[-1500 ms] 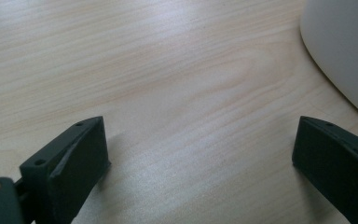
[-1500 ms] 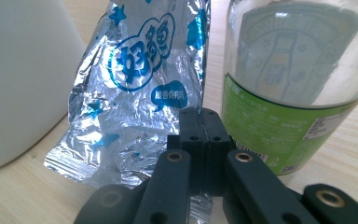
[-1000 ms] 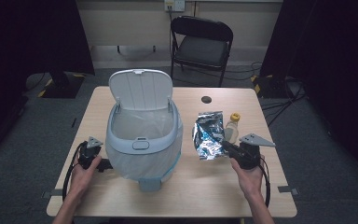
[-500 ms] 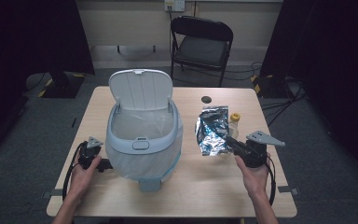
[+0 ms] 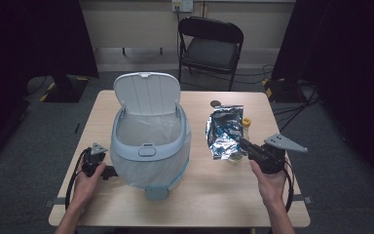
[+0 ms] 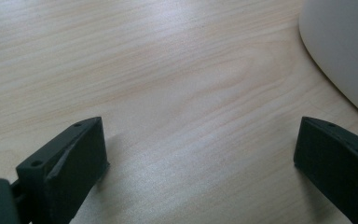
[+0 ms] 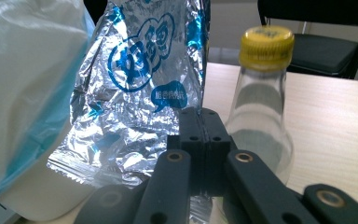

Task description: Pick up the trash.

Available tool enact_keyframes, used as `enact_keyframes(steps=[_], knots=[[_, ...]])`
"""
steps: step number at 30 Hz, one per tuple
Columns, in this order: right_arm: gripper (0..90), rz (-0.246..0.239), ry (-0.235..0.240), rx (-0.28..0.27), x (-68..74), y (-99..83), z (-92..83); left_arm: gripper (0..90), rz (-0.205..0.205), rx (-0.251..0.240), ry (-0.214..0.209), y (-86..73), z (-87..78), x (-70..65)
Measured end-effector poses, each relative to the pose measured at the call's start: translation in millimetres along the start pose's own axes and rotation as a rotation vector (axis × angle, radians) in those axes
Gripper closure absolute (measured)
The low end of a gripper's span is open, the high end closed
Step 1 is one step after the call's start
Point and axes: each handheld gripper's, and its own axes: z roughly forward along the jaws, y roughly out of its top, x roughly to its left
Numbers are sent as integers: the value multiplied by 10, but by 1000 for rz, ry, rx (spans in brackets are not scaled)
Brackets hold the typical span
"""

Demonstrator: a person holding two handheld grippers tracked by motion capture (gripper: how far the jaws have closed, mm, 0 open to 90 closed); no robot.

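Foil snack bag [image 5: 224,132], silver with blue print, is held up off the desk [image 5: 214,195] on the right half, upright and crinkled, its lower edge pinched in the right tongs [image 5: 242,144]. In the right gripper view the two black jaws are pressed flat together on the bag's [image 7: 135,93] bottom seam, no gap showing (a full clamp on the foil). The right hand [image 5: 270,183] holds that gripper from the near edge, with the grey three-cornered plate on top of it.

Just behind and beside the bag stands a clear bottle with a yellow cap [image 5: 246,124], upright on the desk; in the right gripper view the bottle [image 7: 261,107] is to the right of the jaws, close, touching or not I cannot tell.

Left of the bag, well apart across a strip of bare desk, sits the pale blue-grey bin [image 5: 148,146] with its lid [image 5: 147,93] tipped up and back, and a clear liner inside.

Left tongs [image 5: 108,171] lie low on the desk at the bin's near left side, held by the left hand [image 5: 85,178]; jaws wide apart, nothing between them but wood grain [image 6: 177,93], with the white bin wall [image 6: 345,51] at upper right.

A small dark round cap [image 5: 215,103] lies at the far side of the desk. A black folding chair [image 5: 209,46] stands beyond it.
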Motion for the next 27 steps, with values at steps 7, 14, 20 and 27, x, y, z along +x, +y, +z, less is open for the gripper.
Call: enact_keyframes(steps=[7, 14, 20, 27], knots=[[898, -1, 21, -40, 31, 118, -112, 19, 1, -1, 0, 0, 0, 0], [897, -1, 32, -66, 56, 195, -177, 16, -1, 0, 3, 0, 1, -1], [898, -4, 45, -101, 73, 305, -244, 15, -1, 1, 4, 0, 1, 0], [898, -16, 75, -158, 112, 477, -289, 14, -1, 1, 5, 0, 1, -1]])
